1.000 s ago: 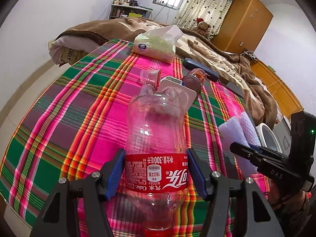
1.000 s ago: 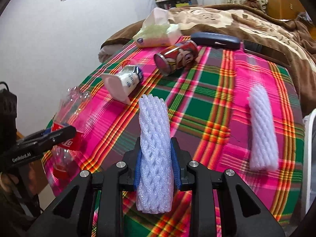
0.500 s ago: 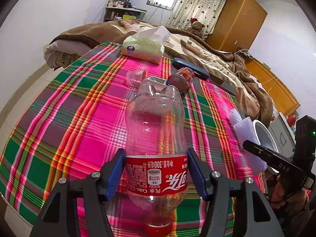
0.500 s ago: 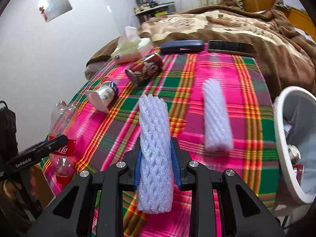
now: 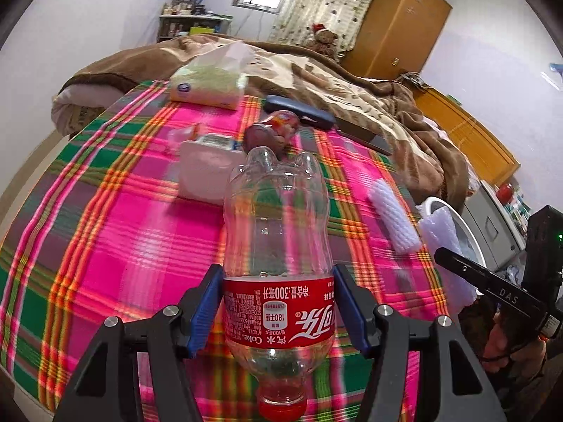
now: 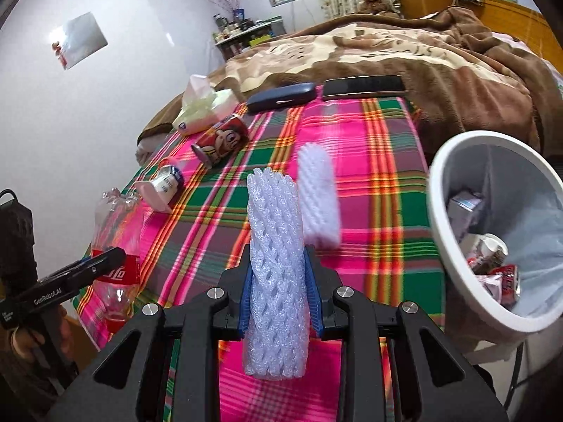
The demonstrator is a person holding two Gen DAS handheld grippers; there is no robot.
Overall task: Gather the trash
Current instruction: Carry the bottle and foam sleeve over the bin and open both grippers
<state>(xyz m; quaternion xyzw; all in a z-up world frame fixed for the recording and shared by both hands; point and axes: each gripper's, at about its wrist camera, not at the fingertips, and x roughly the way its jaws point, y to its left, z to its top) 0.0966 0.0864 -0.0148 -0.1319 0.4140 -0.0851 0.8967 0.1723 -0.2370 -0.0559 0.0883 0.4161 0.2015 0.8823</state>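
— Trash status? The bin [image 6: 436,211] at three o'clock already holds some.
— Left gripper [image 5: 278,311] is clamped on the Coke bottle [image 5: 278,246], right gripper [image 6: 279,290] on a foam net [image 6: 276,263]; neither dropped.
— Left lying?
— Another foam sleeve [image 6: 318,193], can [image 6: 221,139], yogurt cup [image 6: 163,188] at eleven o'clock.

Clear bottle [image 5: 278,232] with red label and cap. White foam sleeve [image 6: 276,270]. Pink, green and orange plaid cloth [image 6: 380,161]. At two o'clock, white bin [image 6: 436,211]. Brown blanket [image 6: 457,59].
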